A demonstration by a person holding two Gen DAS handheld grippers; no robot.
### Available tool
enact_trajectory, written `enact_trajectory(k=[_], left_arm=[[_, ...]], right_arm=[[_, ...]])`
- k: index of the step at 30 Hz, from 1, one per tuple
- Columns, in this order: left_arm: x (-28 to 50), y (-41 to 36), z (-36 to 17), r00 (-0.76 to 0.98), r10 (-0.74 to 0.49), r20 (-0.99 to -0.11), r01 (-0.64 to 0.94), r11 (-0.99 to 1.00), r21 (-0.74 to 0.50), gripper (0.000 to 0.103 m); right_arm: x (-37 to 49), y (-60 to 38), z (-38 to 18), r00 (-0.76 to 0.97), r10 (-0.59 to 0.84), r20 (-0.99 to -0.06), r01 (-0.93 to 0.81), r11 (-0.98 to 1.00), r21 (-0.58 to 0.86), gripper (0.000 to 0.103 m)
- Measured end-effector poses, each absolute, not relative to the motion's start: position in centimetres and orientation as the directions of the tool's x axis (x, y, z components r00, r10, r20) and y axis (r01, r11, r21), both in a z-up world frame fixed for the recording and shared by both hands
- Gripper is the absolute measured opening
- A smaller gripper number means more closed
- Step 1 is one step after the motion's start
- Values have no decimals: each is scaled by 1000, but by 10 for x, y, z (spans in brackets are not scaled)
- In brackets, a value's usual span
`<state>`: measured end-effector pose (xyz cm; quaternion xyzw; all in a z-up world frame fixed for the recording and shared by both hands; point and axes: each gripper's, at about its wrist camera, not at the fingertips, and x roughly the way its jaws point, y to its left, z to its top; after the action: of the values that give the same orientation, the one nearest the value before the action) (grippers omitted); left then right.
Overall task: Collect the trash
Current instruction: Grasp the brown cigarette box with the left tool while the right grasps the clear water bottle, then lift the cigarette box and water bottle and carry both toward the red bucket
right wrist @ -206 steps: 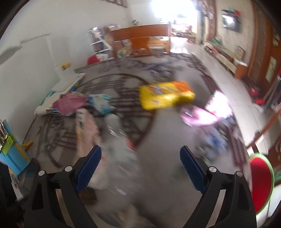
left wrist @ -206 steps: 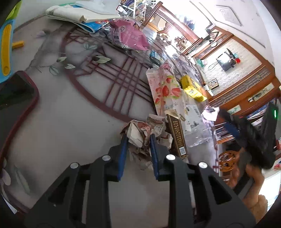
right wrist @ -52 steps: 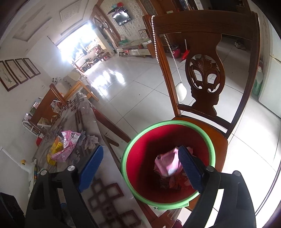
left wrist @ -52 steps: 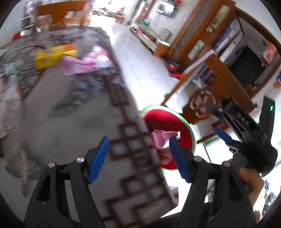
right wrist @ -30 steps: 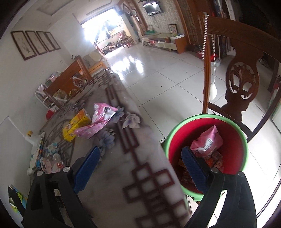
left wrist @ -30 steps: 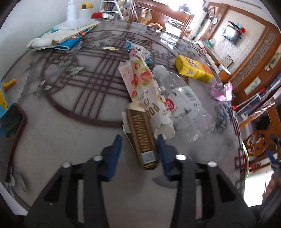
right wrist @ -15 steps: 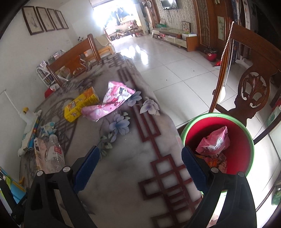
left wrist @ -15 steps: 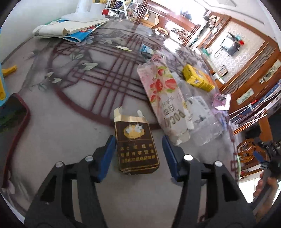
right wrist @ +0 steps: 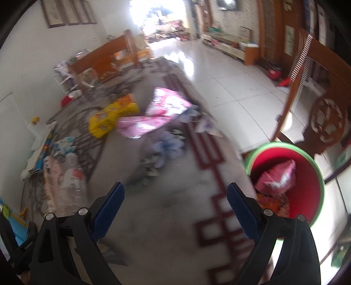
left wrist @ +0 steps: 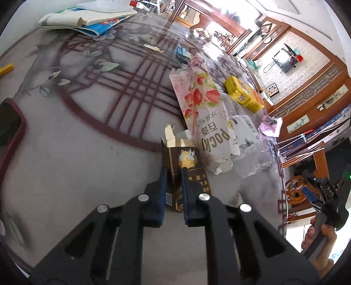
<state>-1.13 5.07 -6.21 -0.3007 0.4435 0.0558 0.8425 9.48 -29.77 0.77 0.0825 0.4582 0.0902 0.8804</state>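
My left gripper (left wrist: 174, 175) is shut on a dark brown and gold cigarette box (left wrist: 186, 162) with a torn-open top, tilted up on the patterned table (left wrist: 87, 140). Beyond it lie a strawberry Pocky wrapper (left wrist: 204, 109), a crushed clear plastic bottle (left wrist: 248, 140) and a yellow packet (left wrist: 243, 93). My right gripper (right wrist: 175, 208) is open and empty above the table's near edge. A red bin with a green rim (right wrist: 285, 182) stands to its right and holds pink and orange wrappers. A pink bag (right wrist: 158, 116) and the yellow packet (right wrist: 111, 118) lie further up the table.
Stacked papers and a blue book (left wrist: 87, 19) lie at the table's far left. A dark red-edged tray (left wrist: 8, 127) sits at the left edge. A wooden chair (right wrist: 318, 105) stands behind the bin. The right gripper also shows in the left wrist view (left wrist: 322, 197).
My left gripper has closed on the cigarette box, which now stands tilted between the fingers. My right gripper has swung left over the table, still open.
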Motion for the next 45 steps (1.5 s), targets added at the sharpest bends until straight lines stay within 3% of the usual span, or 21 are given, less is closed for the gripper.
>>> enact_trajectory(k=[6, 10, 15, 19, 26, 28, 32, 37, 40, 45], left_arm=[[-17, 61, -59, 608, -159, -778, -373, 807, -457, 12], [-22, 68, -61, 606, -188, -773, -377, 788, -487, 12], [-23, 72, -60, 612, -189, -768, -379, 782, -495, 13], [-23, 76, -62, 617, -203, -760, -384, 765, -517, 26], [-17, 69, -58, 628, -173, -759, -374, 788, -489, 43], [-14, 67, -58, 631, -152, -760, -374, 799, -470, 56], [-9, 64, -59, 631, -105, -769, -391, 812, -432, 72], [-3, 57, -65, 600, -117, -791, -385, 825, -413, 74], [-2, 53, -62, 601, -92, -794, -376, 844, -383, 82], [0, 47, -62, 585, -40, -810, -374, 873, -313, 86]], right_arm=[[86, -222, 20, 548, 314, -776, -305, 938, 164, 90], [103, -175, 10, 473, 373, -798, -358, 909, 213, 89], [134, -127, -15, 329, 389, -860, -374, 890, 260, 66], [143, -106, -34, 237, 366, -900, -394, 883, 255, 66], [136, -100, -43, 258, 316, -913, -435, 882, 182, 59], [128, -106, -39, 280, 315, -907, -454, 876, 164, 59], [105, -127, -35, 285, 305, -909, -493, 859, 134, 58], [70, -153, -42, 229, 281, -932, -523, 843, 126, 59], [64, -164, -43, 205, 302, -931, -504, 848, 164, 59], [67, -172, -31, 249, 332, -910, -476, 860, 184, 69]])
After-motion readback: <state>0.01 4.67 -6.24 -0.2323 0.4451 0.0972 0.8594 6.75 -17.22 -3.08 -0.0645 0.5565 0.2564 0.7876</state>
